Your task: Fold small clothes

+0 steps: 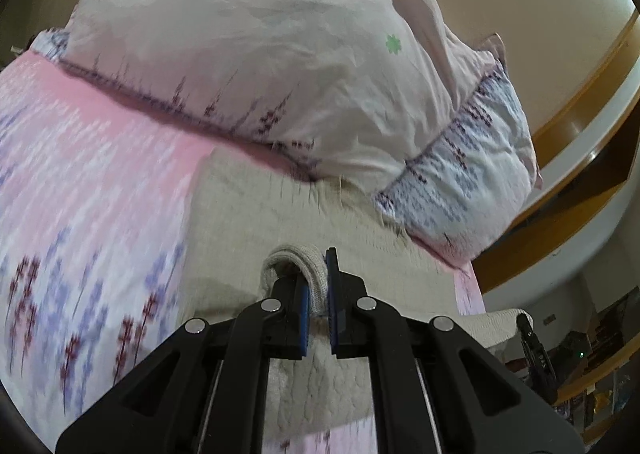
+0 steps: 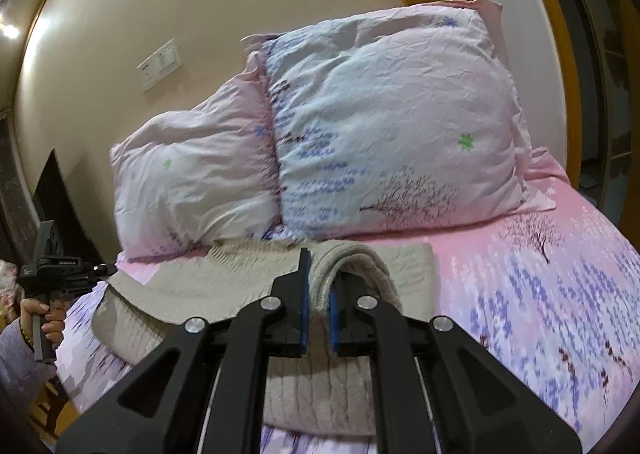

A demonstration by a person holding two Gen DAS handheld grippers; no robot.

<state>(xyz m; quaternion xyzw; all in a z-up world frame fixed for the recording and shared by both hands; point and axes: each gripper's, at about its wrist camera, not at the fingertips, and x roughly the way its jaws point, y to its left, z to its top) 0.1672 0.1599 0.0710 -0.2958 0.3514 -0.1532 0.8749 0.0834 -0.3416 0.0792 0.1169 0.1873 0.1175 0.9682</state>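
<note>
While level, both grippers — seemingly — pinch sweater.

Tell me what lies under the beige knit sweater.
Under the beige knit sweater lies the pink floral bedsheet, visible around its edges. Whatever sits beneath its middle is covered and cannot be seen.
</note>
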